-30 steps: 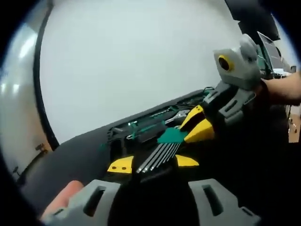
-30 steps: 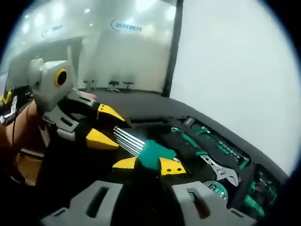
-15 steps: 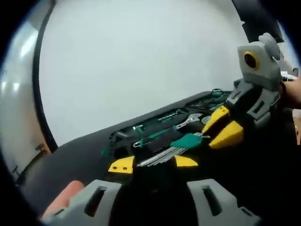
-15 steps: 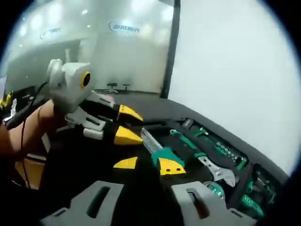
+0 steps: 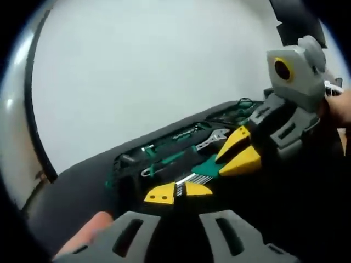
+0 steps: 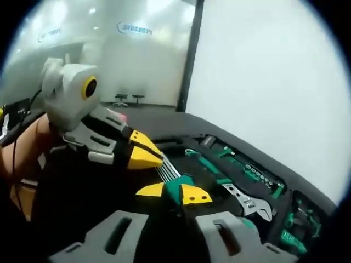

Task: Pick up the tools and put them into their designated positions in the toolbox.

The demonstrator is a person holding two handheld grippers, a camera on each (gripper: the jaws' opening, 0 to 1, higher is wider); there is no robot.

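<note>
My left gripper [image 5: 176,193] has its yellow fingers [image 5: 159,194] pressed together on the bare steel ends of the hex key set [image 5: 193,178], and my right gripper [image 6: 174,193] has its fingers [image 6: 195,194] closed on the green holder [image 6: 174,188] at the other end of that same set, so both hands carry one bundle between them. In the right gripper view the keys run as a straight bright strip from my right fingers up and left to the left gripper's yellow tips, so the long axis lies along the line joining my two hands. In the left gripper view the same strip runs from my fingers toward the right, where the right gripper closes on the green holder. The bundle hangs just above the near edge of the open toolbox [image 6: 285,211], which lies beyond and to the right on the dark table [image 5: 77,186]. An adjustable wrench [image 6: 247,201] and rows of green-handled tools [image 6: 205,163] already sit in their slots there. I judge the right hand nearer the tray, so the holder end should lead in. Which recess is the set's I cannot tell.
</note>
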